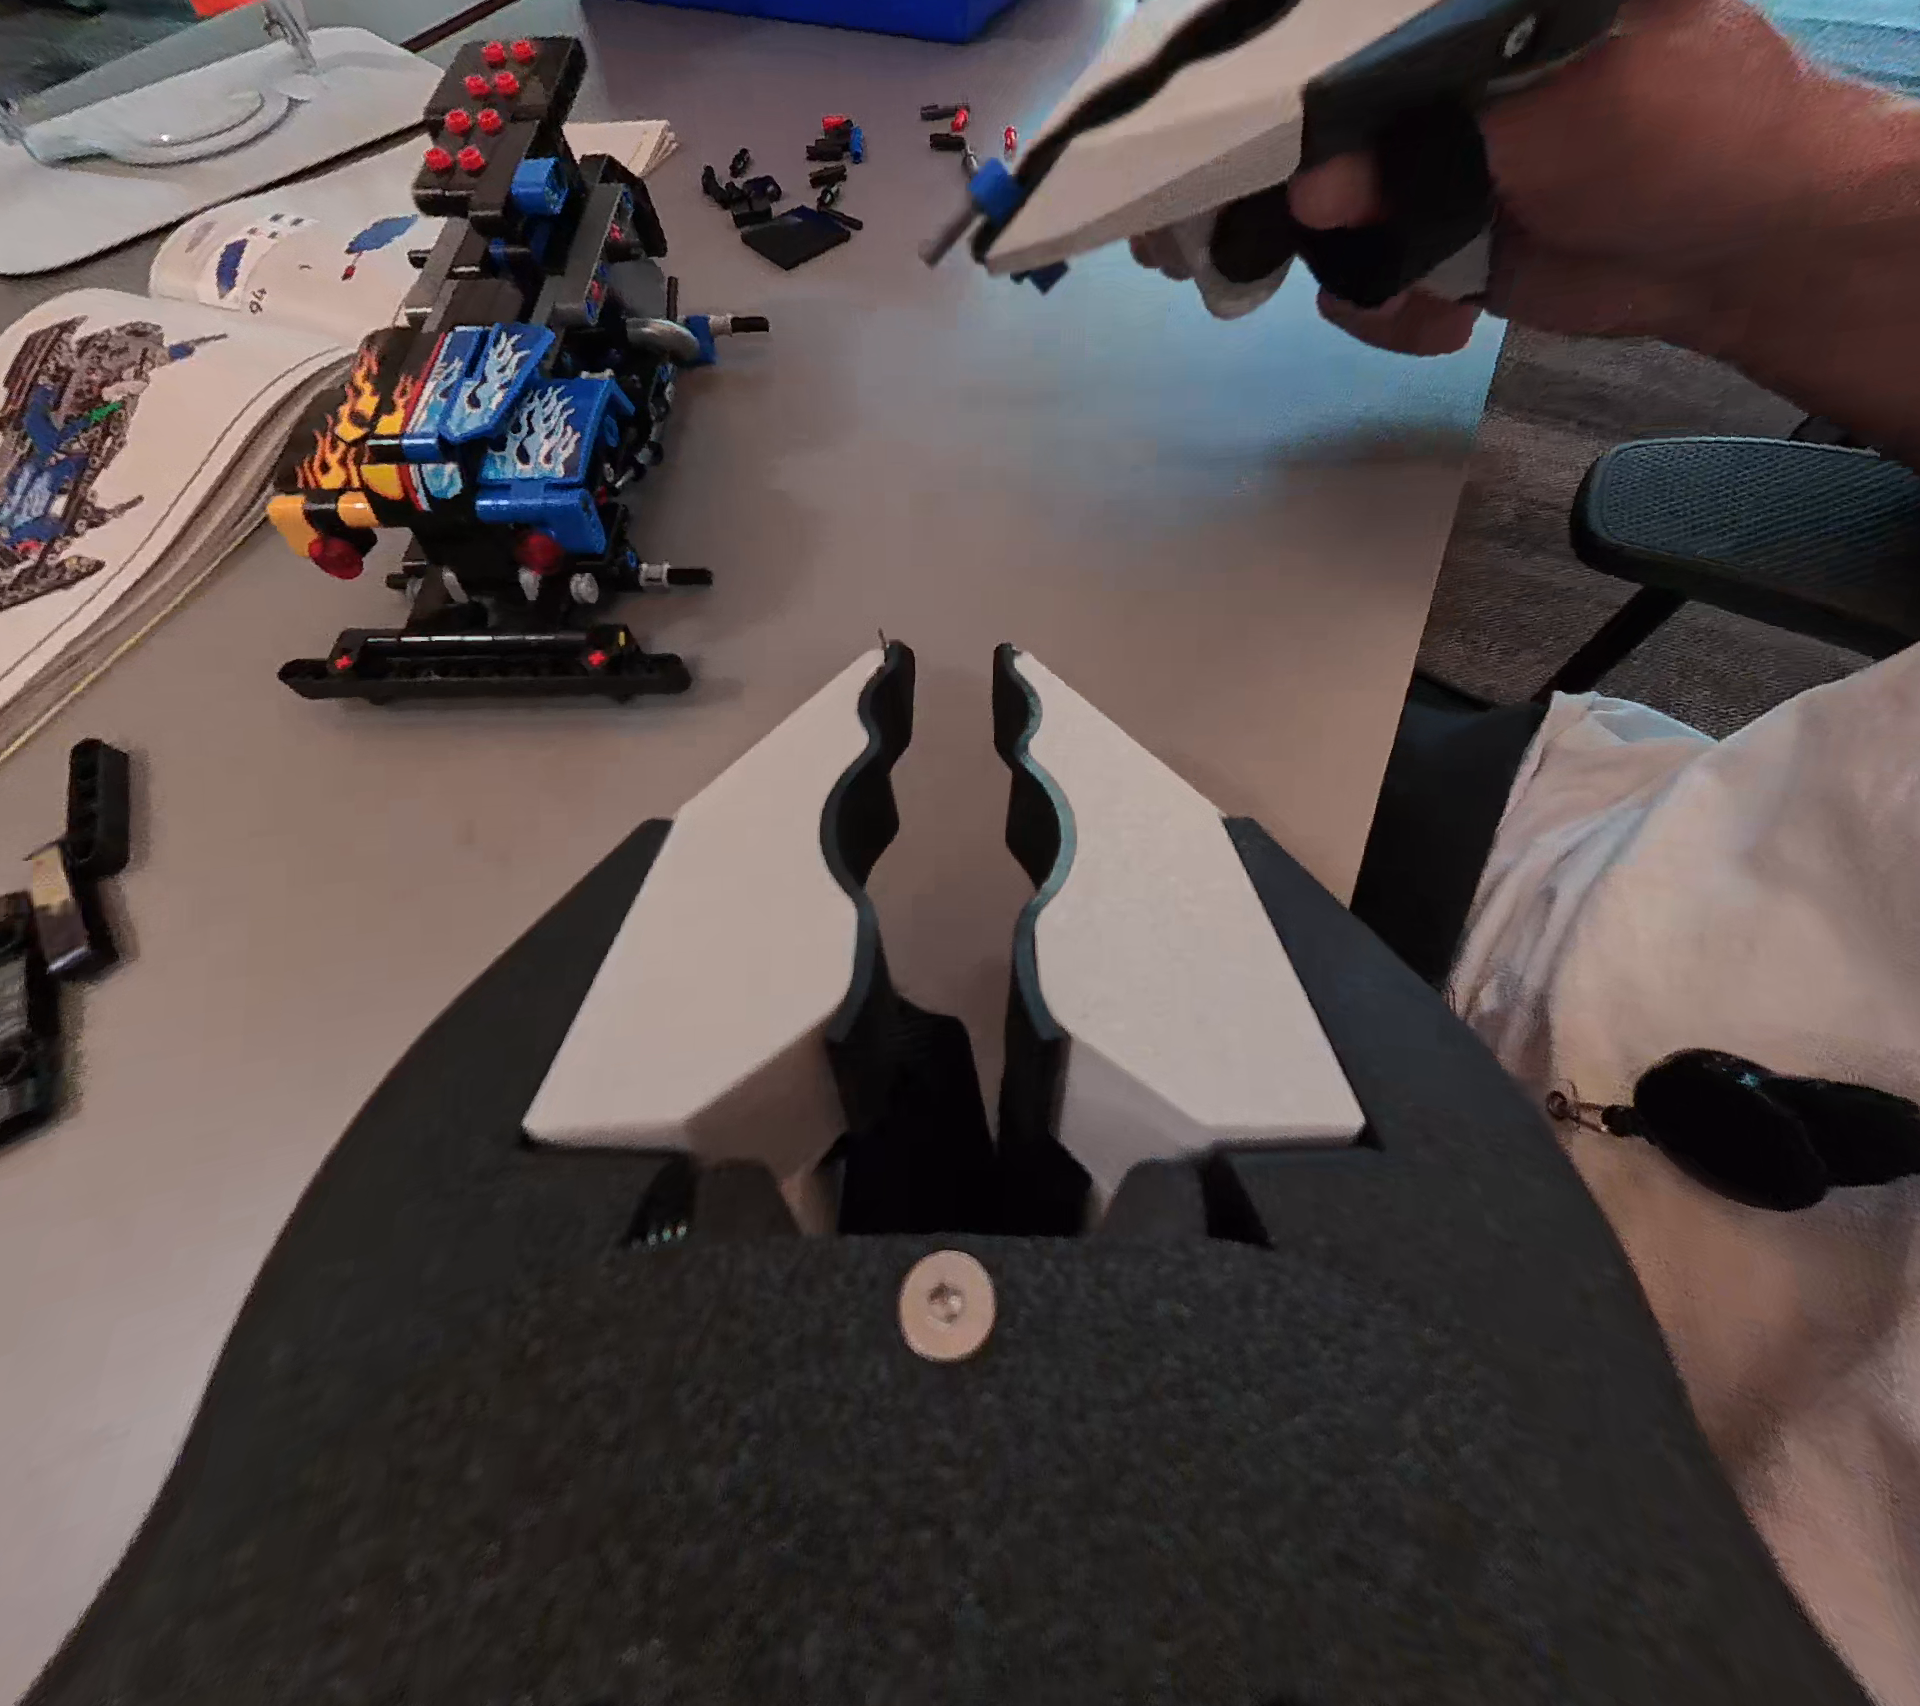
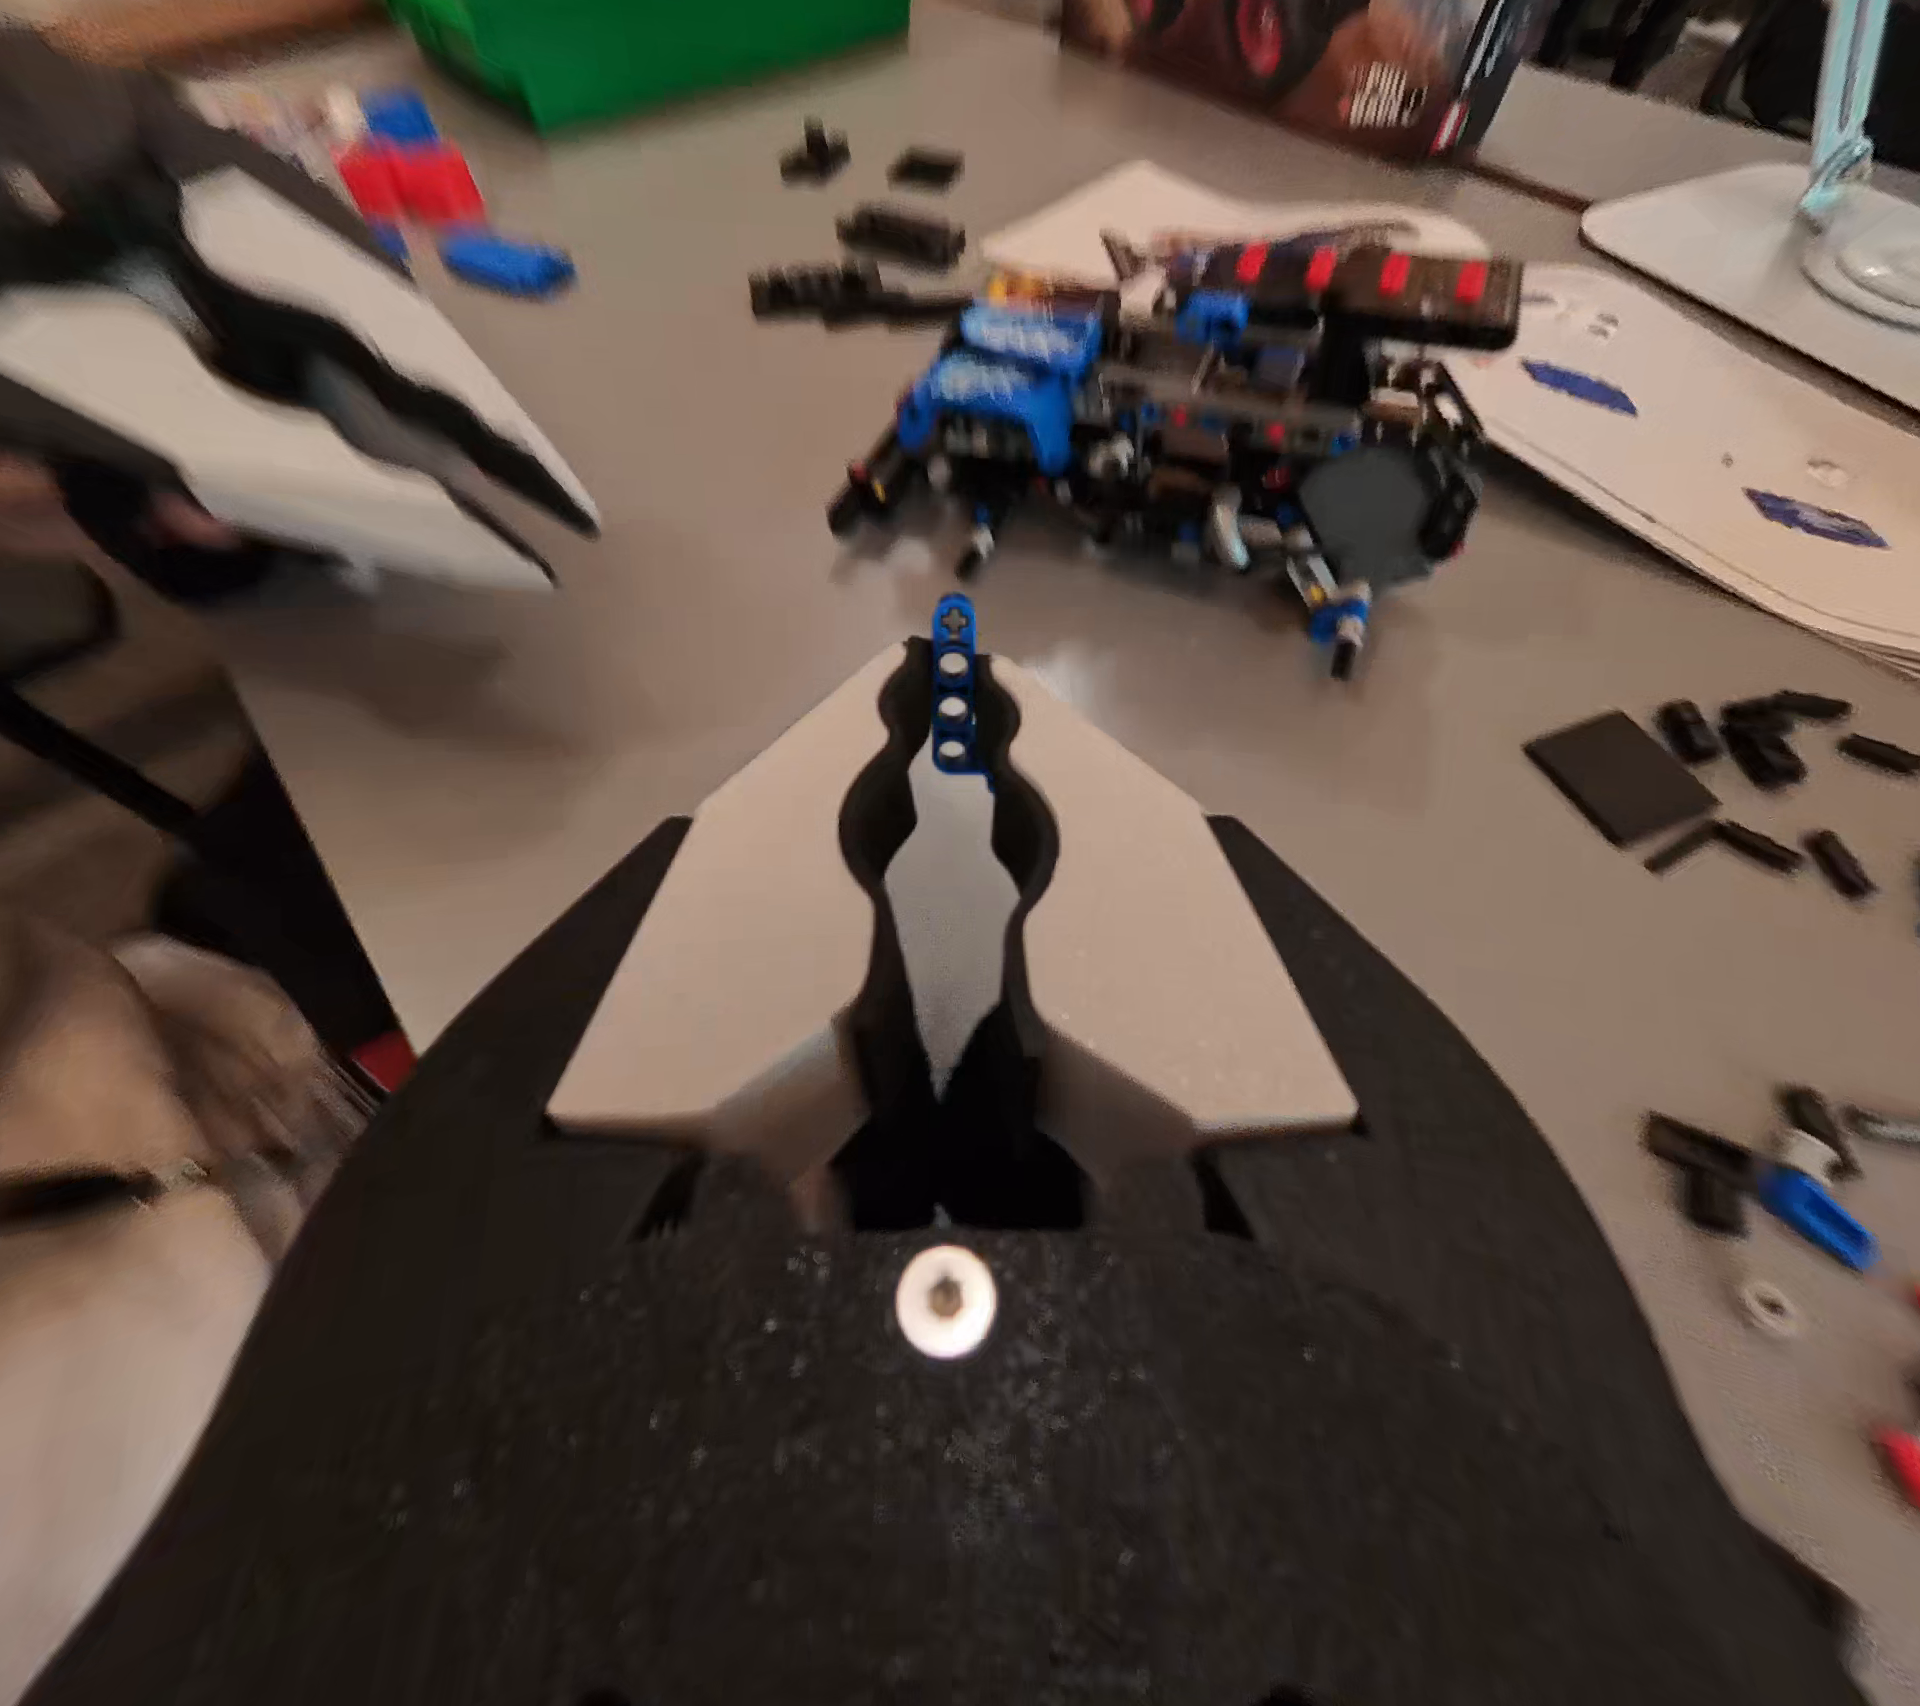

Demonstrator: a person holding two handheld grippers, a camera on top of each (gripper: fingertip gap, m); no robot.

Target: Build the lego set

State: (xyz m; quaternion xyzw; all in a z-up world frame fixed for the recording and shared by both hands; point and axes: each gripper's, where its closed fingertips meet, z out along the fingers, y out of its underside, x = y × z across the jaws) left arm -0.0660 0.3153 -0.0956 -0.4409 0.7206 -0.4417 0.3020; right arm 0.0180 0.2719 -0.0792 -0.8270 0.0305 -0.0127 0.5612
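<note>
While the right gripper (image 2: 951,669) pinches a small blue beam (image 2: 953,690) at its tips above the table (image 1: 1039,461), likely for fitting, the half-built truck (image 2: 1174,420) sits ahead and slightly right of it. Only its own view shows the beam's holes. The left gripper (image 1: 951,669) hangs slightly parted and empty; its view alone shows the instruction booklet (image 1: 135,451) left of the truck.

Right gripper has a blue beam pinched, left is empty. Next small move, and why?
Probably carry the blue beam toward the half-built truck. The right gripper is shut on the beam above bare table, apart from the model. The left gripper is open and empty, free to steady the truck.
</note>
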